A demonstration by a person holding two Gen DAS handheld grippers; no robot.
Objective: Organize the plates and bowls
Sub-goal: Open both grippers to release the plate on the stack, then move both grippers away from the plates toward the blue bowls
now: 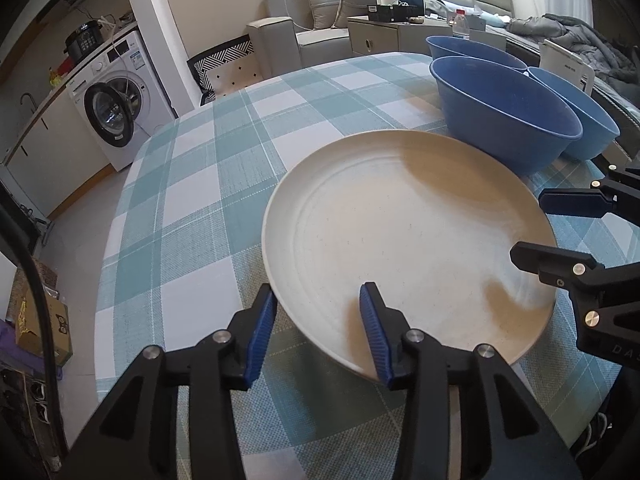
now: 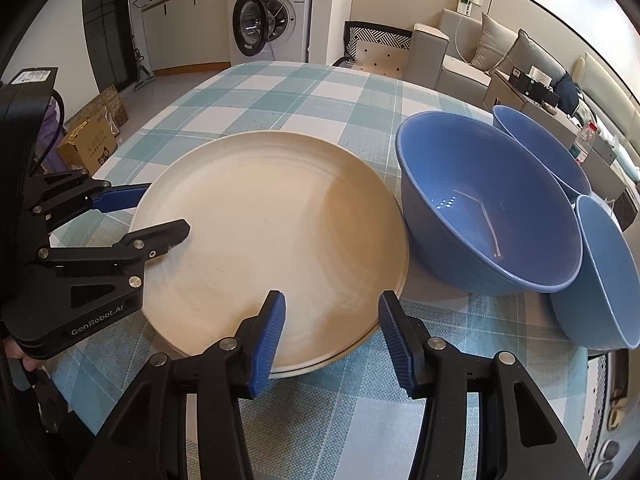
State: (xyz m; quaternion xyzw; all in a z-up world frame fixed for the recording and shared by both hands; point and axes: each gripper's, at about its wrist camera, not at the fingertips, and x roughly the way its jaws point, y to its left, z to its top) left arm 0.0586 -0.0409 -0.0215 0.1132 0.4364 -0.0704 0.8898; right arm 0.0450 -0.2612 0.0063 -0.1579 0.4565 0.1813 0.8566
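plate (image 1: pixel 408 240) flat on worktop (image 1: pixel 224 184) | bowls (image 2: pixel 488 204) touching at 2 o'clock | left claw (image 1: pixel 318 332), right claw (image 2: pixel 332 334) straddle rim, parted, gripping nothing

Three blue bowls (image 2: pixel 488 208) stood on the checked tablecloth (image 2: pixel 280 92): a large one in the middle of the group, a second (image 2: pixel 540 148) behind it and a third (image 2: pixel 604 276) at its near side. Cream plates numbered at least two, for a top plate (image 2: pixel 272 240) lay on another whose rim (image 2: pixel 320 366) showed beneath its near edge; whether more lay below could not be told. Two grippers were present, the left gripper (image 1: pixel 318 334) and the right gripper (image 2: pixel 332 338), each with two blue-padded fingers. One washing machine (image 2: pixel 268 16) stood beyond the table.
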